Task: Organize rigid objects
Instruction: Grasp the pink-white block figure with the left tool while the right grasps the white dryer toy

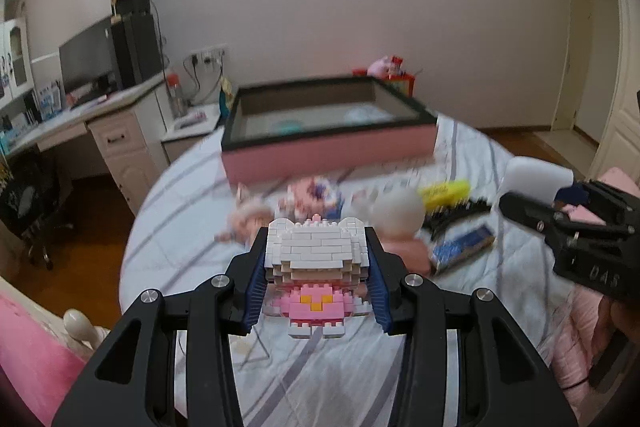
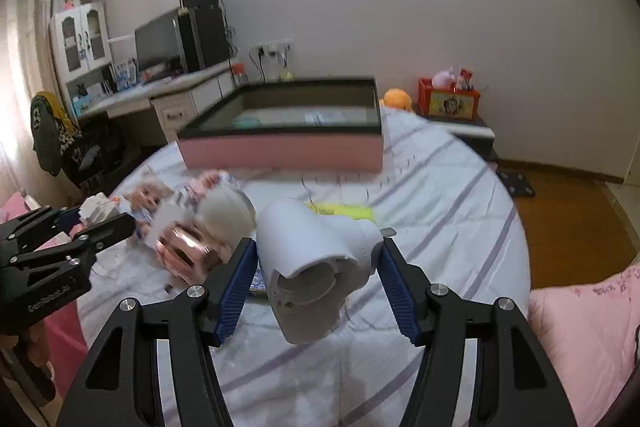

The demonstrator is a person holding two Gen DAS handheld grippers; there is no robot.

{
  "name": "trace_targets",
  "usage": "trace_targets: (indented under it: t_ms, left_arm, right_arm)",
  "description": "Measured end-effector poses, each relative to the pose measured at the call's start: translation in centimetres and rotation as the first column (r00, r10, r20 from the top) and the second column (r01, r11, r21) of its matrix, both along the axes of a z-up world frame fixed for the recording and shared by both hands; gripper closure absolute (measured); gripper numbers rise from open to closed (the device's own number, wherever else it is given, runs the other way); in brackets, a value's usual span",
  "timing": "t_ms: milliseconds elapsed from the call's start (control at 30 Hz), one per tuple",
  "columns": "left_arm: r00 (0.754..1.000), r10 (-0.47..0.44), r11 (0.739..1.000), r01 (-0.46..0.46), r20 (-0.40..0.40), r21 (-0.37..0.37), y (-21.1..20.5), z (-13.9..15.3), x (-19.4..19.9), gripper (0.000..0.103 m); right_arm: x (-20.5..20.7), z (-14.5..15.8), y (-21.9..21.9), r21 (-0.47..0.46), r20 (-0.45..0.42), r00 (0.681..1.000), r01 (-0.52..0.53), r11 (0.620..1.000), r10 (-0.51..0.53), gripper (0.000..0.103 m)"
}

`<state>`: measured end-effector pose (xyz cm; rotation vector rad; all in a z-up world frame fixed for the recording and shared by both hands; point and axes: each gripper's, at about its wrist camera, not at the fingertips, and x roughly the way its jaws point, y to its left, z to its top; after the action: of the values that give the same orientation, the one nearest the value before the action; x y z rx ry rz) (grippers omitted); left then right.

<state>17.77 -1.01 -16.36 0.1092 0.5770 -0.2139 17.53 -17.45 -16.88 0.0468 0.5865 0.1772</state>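
Note:
In the left wrist view my left gripper [image 1: 316,239] is shut on a white and pink brick-built figure [image 1: 316,267], held clear above the striped bedspread. In the right wrist view my right gripper [image 2: 318,247] is shut on a white plastic device with a round barrel [image 2: 312,255]; both blue pads press its sides and it hangs off the bed. An open box with pink sides and a black rim [image 1: 328,151] [image 2: 280,151] lies on the bed beyond both grippers. Each gripper shows in the other's view: the right gripper [image 1: 552,207] at the right edge, the left gripper [image 2: 88,219] at the left edge.
Between the grippers and the box lie a doll [image 2: 150,197], a rose-gold round object [image 2: 188,251], a yellow item [image 1: 444,193], a blue book [image 1: 464,245] and a dark comb [image 1: 460,213]. A pink quilt [image 2: 588,327] lies at the right. A desk [image 1: 80,115] stands left of the bed.

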Motion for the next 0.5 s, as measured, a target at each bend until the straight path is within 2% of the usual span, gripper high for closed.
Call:
trace_targets:
  t_ms: [233, 333, 500]
  left_arm:
    - [0.992, 0.017, 1.0, -0.017, 0.122, 0.001, -0.8, 3.9, -0.9, 0.059]
    - [0.98, 0.033, 0.999, -0.034, 0.198, 0.0, -0.9, 6.0, -1.4, 0.059]
    - [0.961, 0.049, 0.999, -0.046, 0.272, -0.016, -0.3, 8.6, -1.3, 0.059]
  right_arm:
    - [-1.0, 3.4, 1.3, -0.009, 0.108, 0.994, -0.023, 1.0, 0.024, 0.04]
    - [-1.2, 4.9, 1.5, -0.014, 0.149, 0.988, -0.027, 1.0, 0.029, 0.04]
    - [-1.1, 7.4, 2.0, -0.023, 0.216, 0.976, -0.03, 0.999, 0.034, 0.04]
